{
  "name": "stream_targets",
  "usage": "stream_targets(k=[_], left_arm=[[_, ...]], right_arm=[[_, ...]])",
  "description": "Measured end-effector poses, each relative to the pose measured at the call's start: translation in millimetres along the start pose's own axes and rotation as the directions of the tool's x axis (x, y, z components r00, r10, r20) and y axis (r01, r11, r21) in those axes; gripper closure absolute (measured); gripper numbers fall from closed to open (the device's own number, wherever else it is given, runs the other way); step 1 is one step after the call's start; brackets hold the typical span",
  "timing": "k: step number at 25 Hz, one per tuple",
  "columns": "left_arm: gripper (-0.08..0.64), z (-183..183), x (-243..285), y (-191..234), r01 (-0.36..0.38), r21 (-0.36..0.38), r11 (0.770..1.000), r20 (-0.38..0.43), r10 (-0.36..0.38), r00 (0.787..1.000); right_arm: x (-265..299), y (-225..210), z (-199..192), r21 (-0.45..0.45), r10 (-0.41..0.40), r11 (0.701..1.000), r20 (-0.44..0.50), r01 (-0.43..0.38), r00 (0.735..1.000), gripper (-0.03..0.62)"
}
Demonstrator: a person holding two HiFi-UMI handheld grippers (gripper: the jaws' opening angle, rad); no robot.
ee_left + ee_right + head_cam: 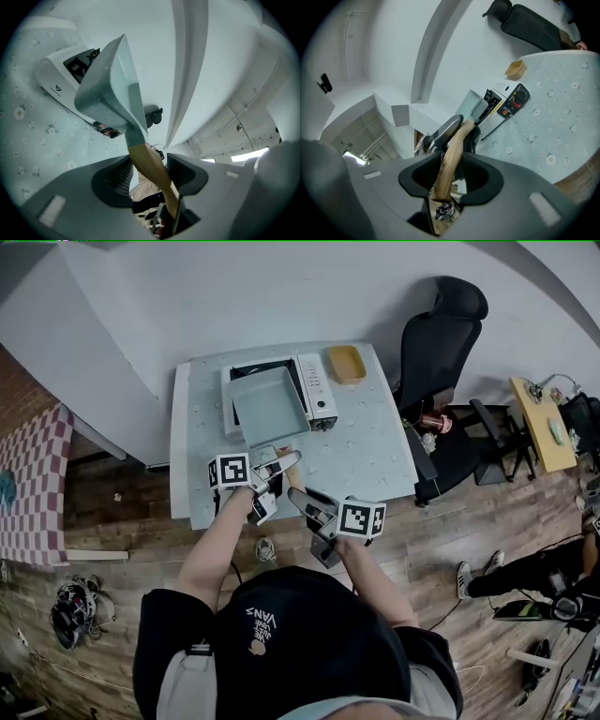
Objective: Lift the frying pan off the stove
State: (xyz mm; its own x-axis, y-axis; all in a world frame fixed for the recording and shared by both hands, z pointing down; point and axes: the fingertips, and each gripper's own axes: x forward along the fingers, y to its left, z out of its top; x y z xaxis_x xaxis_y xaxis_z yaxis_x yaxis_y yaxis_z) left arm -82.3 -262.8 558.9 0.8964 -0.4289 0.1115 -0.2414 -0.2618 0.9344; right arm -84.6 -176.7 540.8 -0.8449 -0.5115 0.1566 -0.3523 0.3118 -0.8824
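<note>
A square grey frying pan (267,407) with a wooden handle (151,165) hangs tilted over the white stove (319,390) on the table. My left gripper (279,465) is shut on the handle close to the pan, with the pan's (110,89) grey side filling the left gripper view above the stove (56,77). My right gripper (300,500) is shut on the same handle (450,159) further back, nearer the person. In the right gripper view, the left gripper's fingers (446,127) show just ahead along the handle.
The stove sits on a pale flowered table (375,446) with a yellow bowl (346,363) at its far right corner. A black office chair (441,334) stands to the right. The stove's control panel (513,99) faces the table's bare right half.
</note>
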Motion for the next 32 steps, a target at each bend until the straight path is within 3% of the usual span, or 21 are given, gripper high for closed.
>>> stream_targets(k=[13, 32], left_arm=[[0.337, -63, -5, -33, 0.003, 0.018, 1.0, 0.029, -0.003, 1.0], [0.337, -91, -11, -35, -0.032, 0.004, 0.999, 0.063, 0.032, 0.997]], right_arm=[[-59, 18, -37, -0.027, 0.033, 0.999, 0.002, -0.033, 0.999, 0.447], [-79, 14, -59, -0.04, 0.012, 0.999, -0.05, -0.014, 0.999, 0.443]])
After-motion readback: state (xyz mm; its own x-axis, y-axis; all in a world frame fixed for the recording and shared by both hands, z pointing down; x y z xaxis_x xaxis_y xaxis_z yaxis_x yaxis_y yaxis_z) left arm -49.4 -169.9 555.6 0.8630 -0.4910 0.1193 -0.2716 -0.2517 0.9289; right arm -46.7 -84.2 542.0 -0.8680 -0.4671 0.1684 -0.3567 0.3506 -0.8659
